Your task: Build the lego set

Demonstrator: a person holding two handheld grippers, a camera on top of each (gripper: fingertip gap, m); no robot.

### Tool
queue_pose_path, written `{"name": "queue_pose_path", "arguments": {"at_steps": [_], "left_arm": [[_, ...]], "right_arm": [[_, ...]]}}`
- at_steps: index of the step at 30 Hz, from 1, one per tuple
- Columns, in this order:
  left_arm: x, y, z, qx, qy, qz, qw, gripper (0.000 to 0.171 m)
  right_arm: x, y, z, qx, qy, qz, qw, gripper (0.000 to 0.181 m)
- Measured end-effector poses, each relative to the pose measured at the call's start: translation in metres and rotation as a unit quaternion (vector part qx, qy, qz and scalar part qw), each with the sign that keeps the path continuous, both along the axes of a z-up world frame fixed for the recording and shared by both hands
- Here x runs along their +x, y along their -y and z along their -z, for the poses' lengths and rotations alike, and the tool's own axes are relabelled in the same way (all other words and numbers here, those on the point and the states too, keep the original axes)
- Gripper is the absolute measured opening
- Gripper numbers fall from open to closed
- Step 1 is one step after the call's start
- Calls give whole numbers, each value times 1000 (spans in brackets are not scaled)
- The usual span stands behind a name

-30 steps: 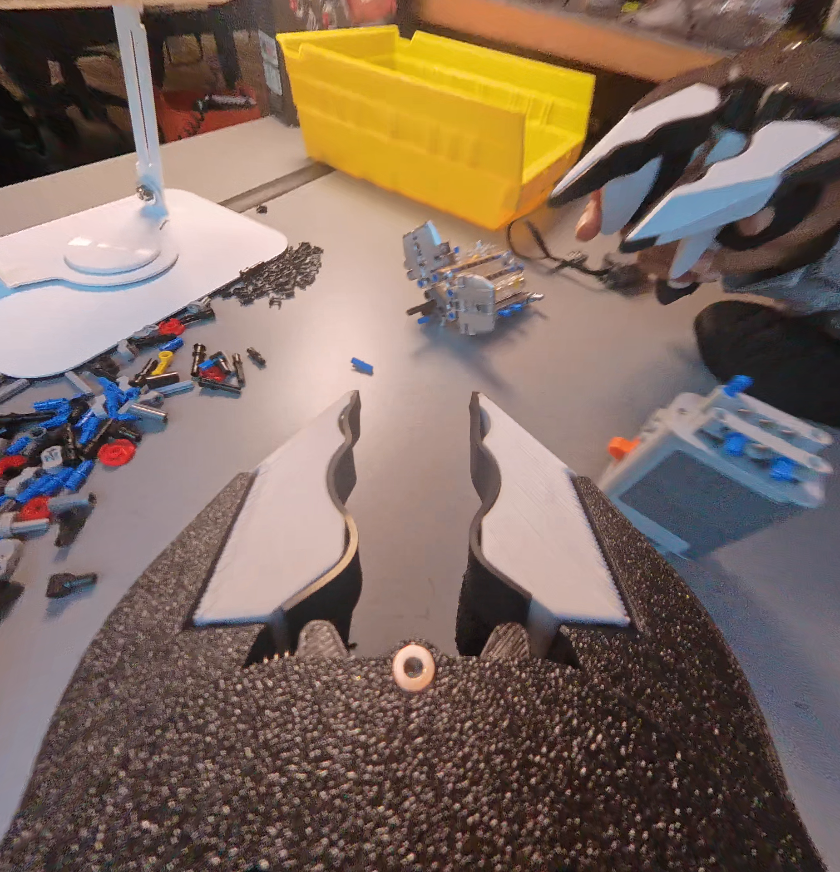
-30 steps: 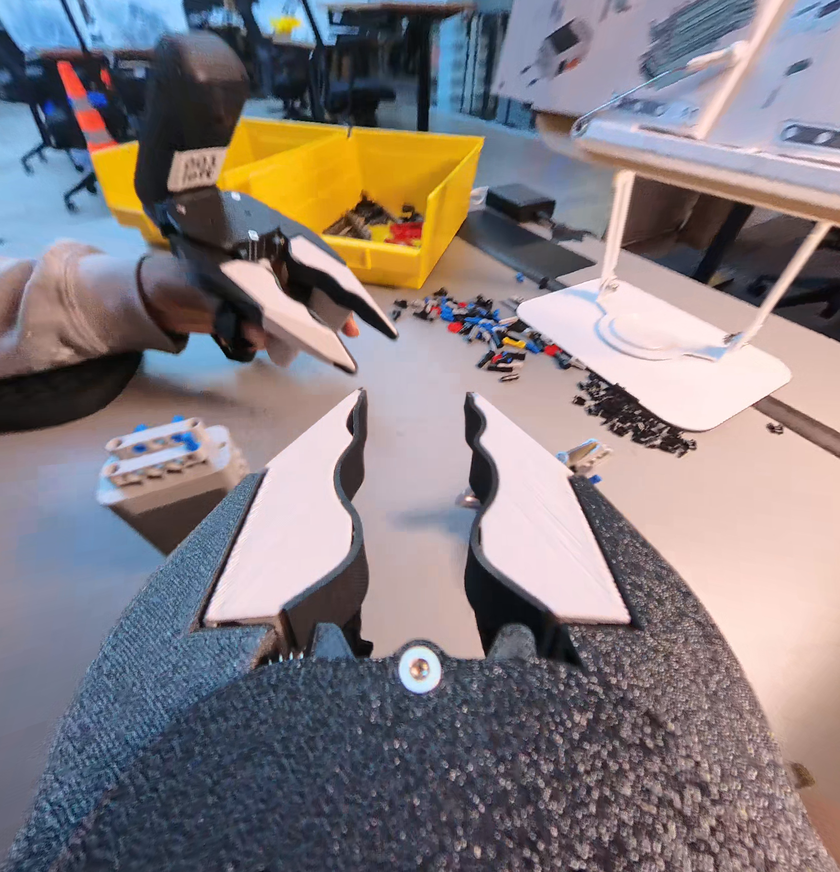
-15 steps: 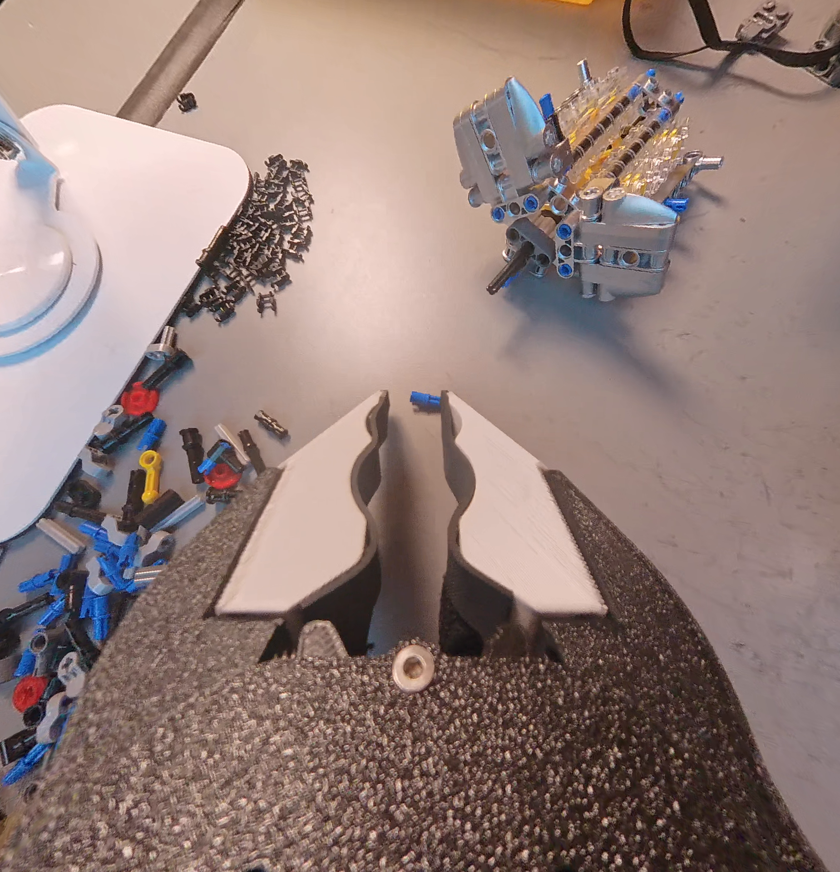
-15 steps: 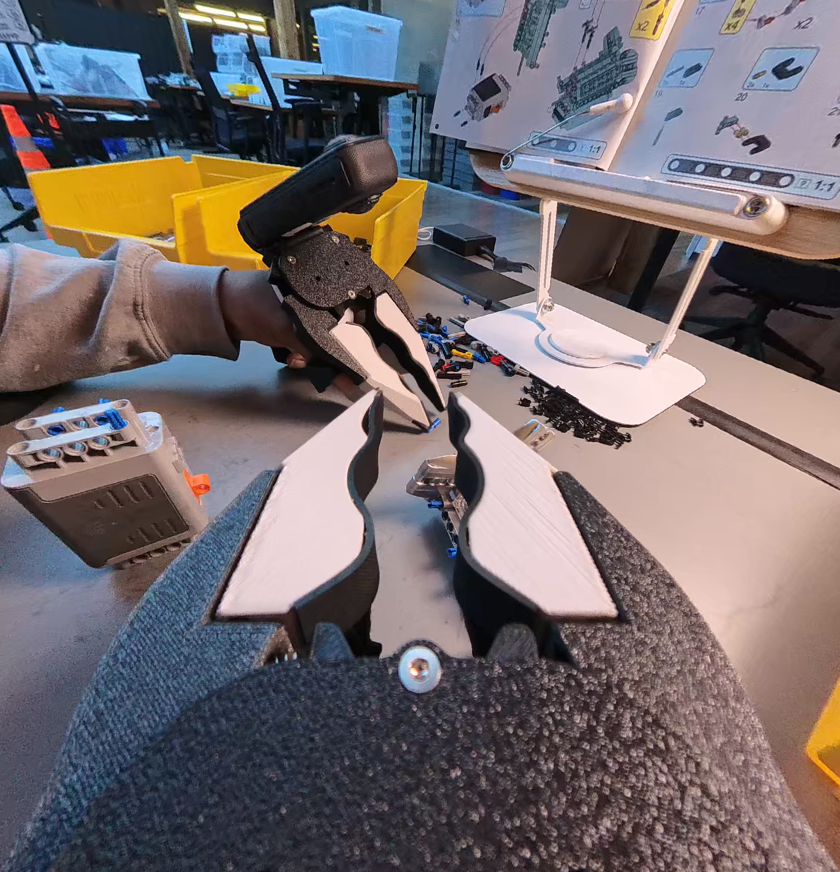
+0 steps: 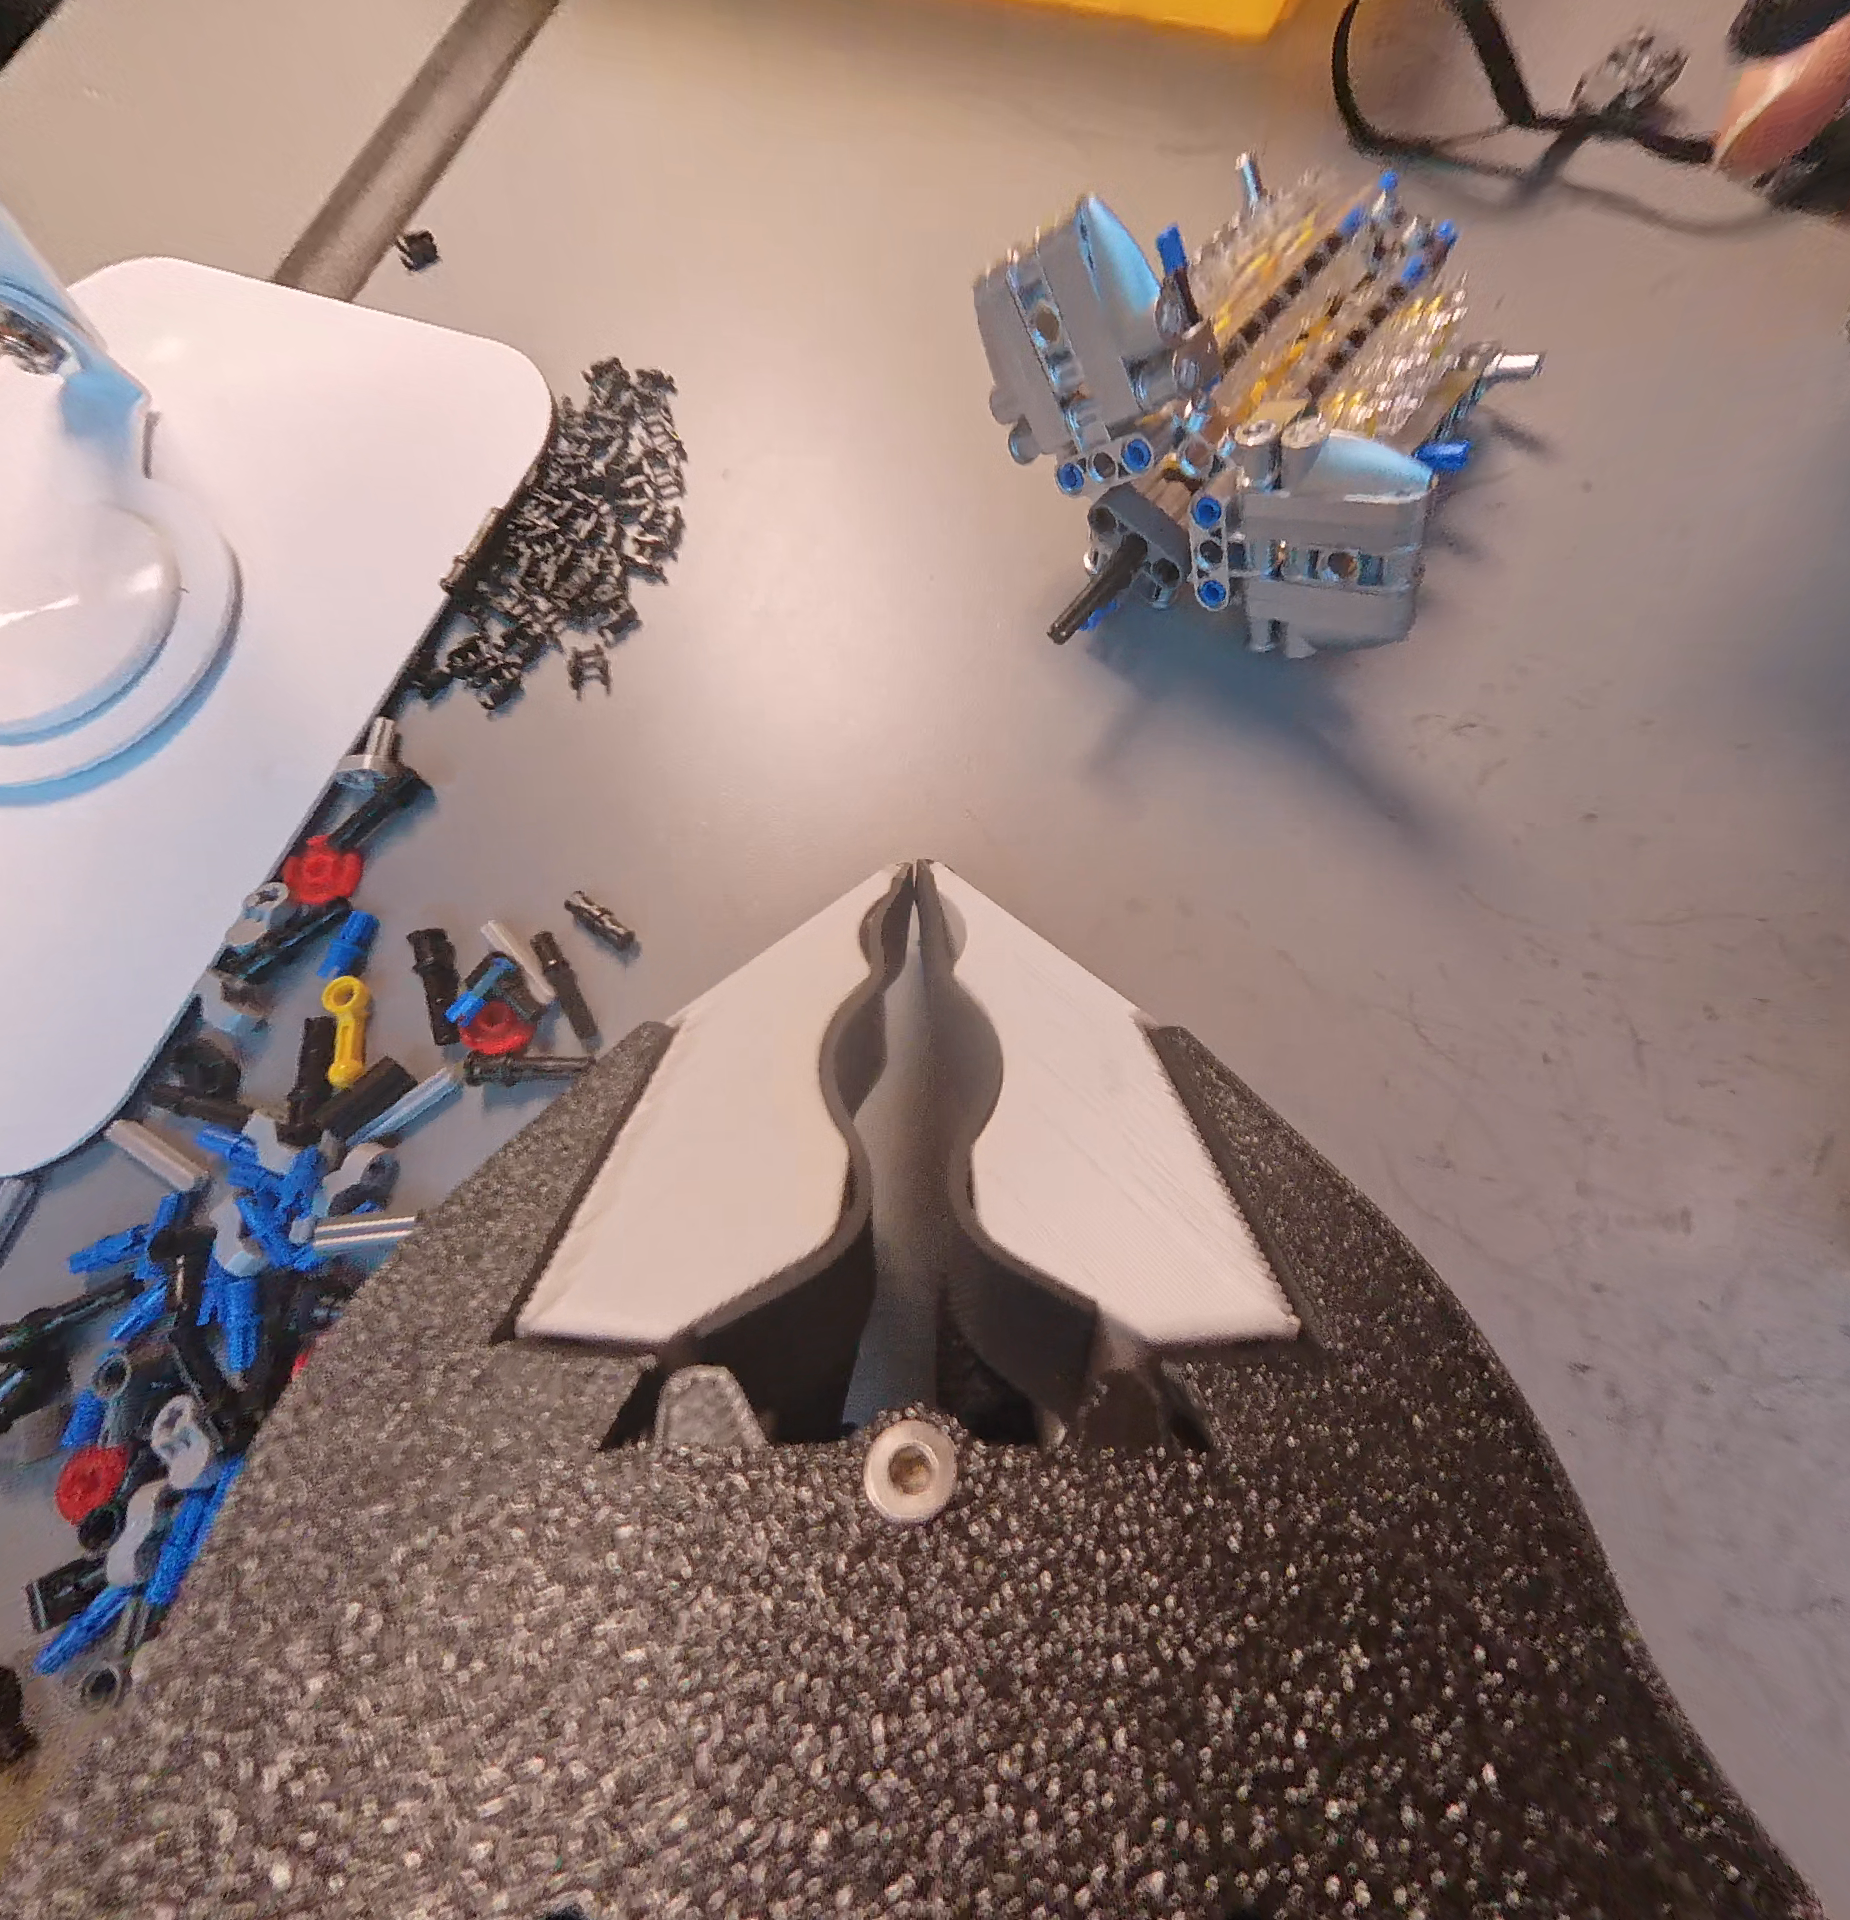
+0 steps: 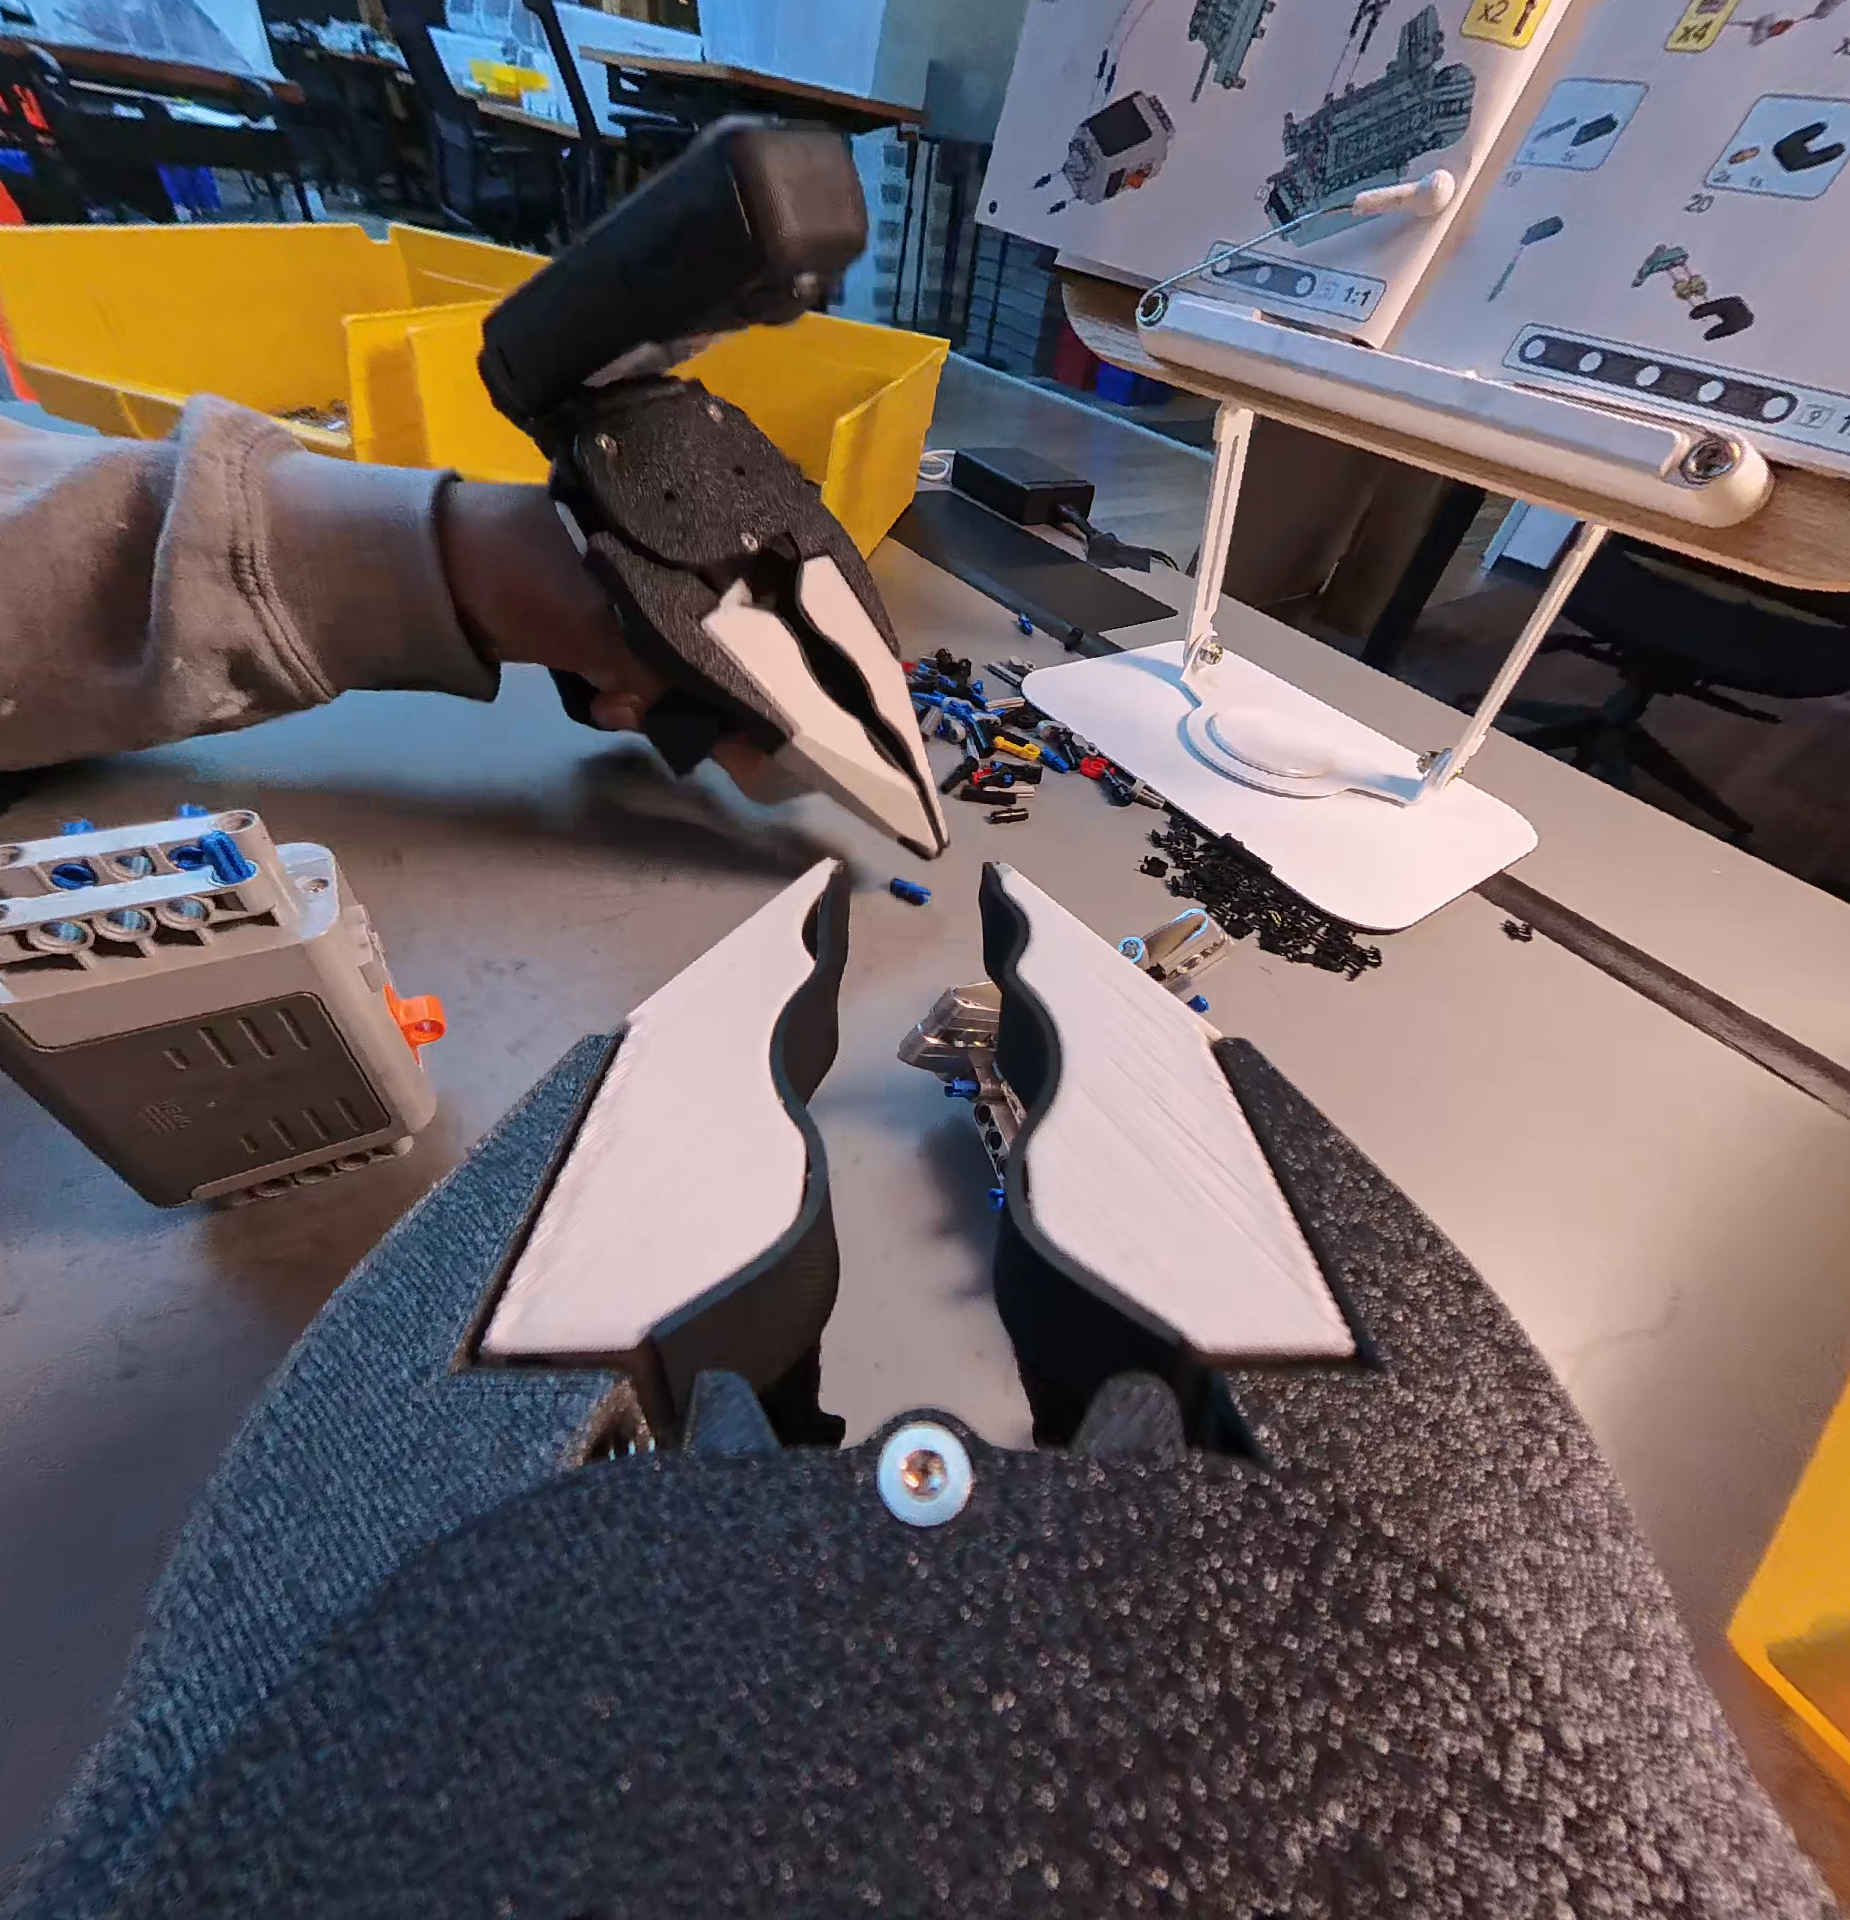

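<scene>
My left gripper [image 5: 916, 868] is shut, tips together, low over the grey table. In the right wrist view it [image 6: 926, 836] comes in from the left, held by a hand in a grey sleeve. A small blue pin [image 6: 908, 889] lies on the table just beside its tips, apparently not gripped; the left wrist view does not show the pin. My right gripper [image 6: 913, 875] is open and empty, above a grey brick-built model [image 6: 952, 1023]. The model [image 5: 1243, 436] has blue pins, clear and yellow parts and a black axle.
A grey battery box [image 6: 173, 1039] with an orange switch stands at the left. Loose coloured parts [image 5: 277, 1143] and small black links [image 5: 578, 520] lie by a white stand base [image 5: 173, 623] holding an instruction booklet [image 6: 1523, 156]. Yellow bins [image 6: 640, 395] stand behind; a black cable [image 5: 1472, 104] lies beyond the model.
My left gripper came down to the blue pin and closed from open to fully shut. My right gripper swung round to face the left one; its jaws stayed open.
</scene>
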State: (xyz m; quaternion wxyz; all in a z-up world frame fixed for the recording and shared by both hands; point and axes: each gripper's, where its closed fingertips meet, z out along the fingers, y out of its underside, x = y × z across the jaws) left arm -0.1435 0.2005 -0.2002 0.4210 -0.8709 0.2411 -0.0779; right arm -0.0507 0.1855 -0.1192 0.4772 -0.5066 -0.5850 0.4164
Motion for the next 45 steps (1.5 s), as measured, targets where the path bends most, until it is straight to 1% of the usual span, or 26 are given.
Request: {"name": "queue_pose_path", "arguments": {"at_steps": [3,4,6,8,11,13,16,18,19,20,21,22,23,24,25,27,29,30,31,34,36,38,41,45], "left_arm": [[-14,6,-26,35,54,-28,998,0],[-18,9,-29,35,67,-34,997,0],[-21,15,-24,19,84,-29,996,14],[-18,18,-11,-1,70,-23,997,17],[-9,15,8,-25,16,-6,1000,18],[-4,11,12,-31,-4,3,1000,18],[2,8,15,-47,-10,9,999,5],[-1,7,14,-41,-21,2,999,4],[1,7,10,-30,-15,1,999,4],[8,9,2,-19,19,5,1000,4],[18,12,-12,-4,74,10,997,4],[29,15,-31,15,142,16,990,4],[39,19,-53,35,216,24,975,4],[50,25,-75,51,291,35,955,3],[59,31,-95,62,362,50,929,4],[72,41,-128,74,476,71,873,4],[82,51,-147,67,555,89,824,3],[86,54,-150,61,578,93,809,4],[91,57,-152,55,592,96,798,4],[100,63,-154,39,624,103,773,3],[103,65,-156,36,635,104,765,3],[103,66,-157,32,637,107,762,3],[105,66,-156,24,640,102,762,3],[106,67,-156,15,652,96,752,4]], "right_arm": [[-1,2,3,13,5,-1,1000,24],[-2,3,4,16,7,-1,1000,24],[-4,4,6,22,15,-3,1000,23],[-6,5,9,30,21,-3,999,23],[-7,7,11,40,26,-3,999,23],[-7,8,12,45,28,-3,999,23],[-8,8,13,47,30,-4,998,23],[-9,8,13,47,32,-4,998,23],[-9,8,13,48,32,-3,998,23],[-9,8,12,49,29,-1,998,23],[-9,8,10,53,23,1,998,23],[-9,9,6,56,11,4,998,24],[-10,11,0,56,-8,4,998,24],[-11,16,-8,58,-26,1,998,24],[-11,20,-16,66,-44,3,997,25],[-12,30,-33,107,-81,10,991,24],[-11,38,-47,145,-107,24,983,24],[-10,41,-52,157,-117,32,980,24],[-10,43,-55,166,-124,37,978,24],[-9,51,-61,200,-135,41,970,22],[-9,50,-63,219,-136,50,965,19],[-7,49,-65,222,-138,56,964,12],[-6,48,-64,240,-135,59,960,11],[-6,49,-64,257,-133,60,955,11]]}}
